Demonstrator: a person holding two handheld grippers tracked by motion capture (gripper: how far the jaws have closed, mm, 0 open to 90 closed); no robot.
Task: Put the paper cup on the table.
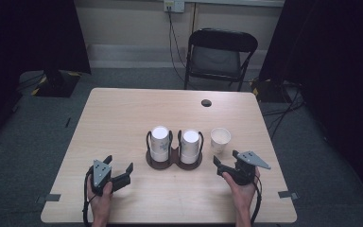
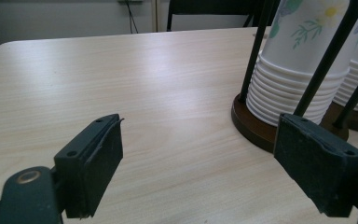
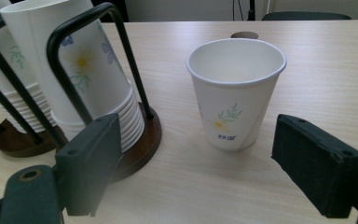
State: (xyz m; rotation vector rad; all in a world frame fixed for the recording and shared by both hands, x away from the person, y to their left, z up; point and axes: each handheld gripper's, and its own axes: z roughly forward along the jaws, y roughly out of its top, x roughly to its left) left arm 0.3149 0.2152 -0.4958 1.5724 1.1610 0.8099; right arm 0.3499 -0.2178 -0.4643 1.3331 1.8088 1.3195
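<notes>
— Hands first: your left hand point(image 1: 100, 193) holds the left gripper point(image 1: 119, 169) low on the tabletop point(image 1: 123, 113), near its front edge. How do its jaws stand?

— Wide apart, with nothing between them but bare wood. In the left gripper view the nearer stack of paper cups point(image 2: 303, 70) stands just past your right-hand jaw, not touching it.

— And your right hand point(image 1: 240, 185)?

— It holds the right gripper point(image 1: 225, 160) at the same depth, jaws spread too and clamped on nothing. Just beyond them stands the single paper cup point(image 3: 235, 93), upright, mouth up, with a small flower print on its wall. It sits ahead of the jaws, apart from both.

— Where is that cup on the tabletop?

— Right of the cup holder point(image 1: 174, 161), just beside it. The holder is a dark wooden double base with black wire loops; each side carries an upside-down stack of flowered cups.

— Farther back?

— You have a small round hole point(image 1: 206, 102) near the far edge, and behind the tabletop a black folding chair point(image 1: 220, 56) against the wall.
</notes>
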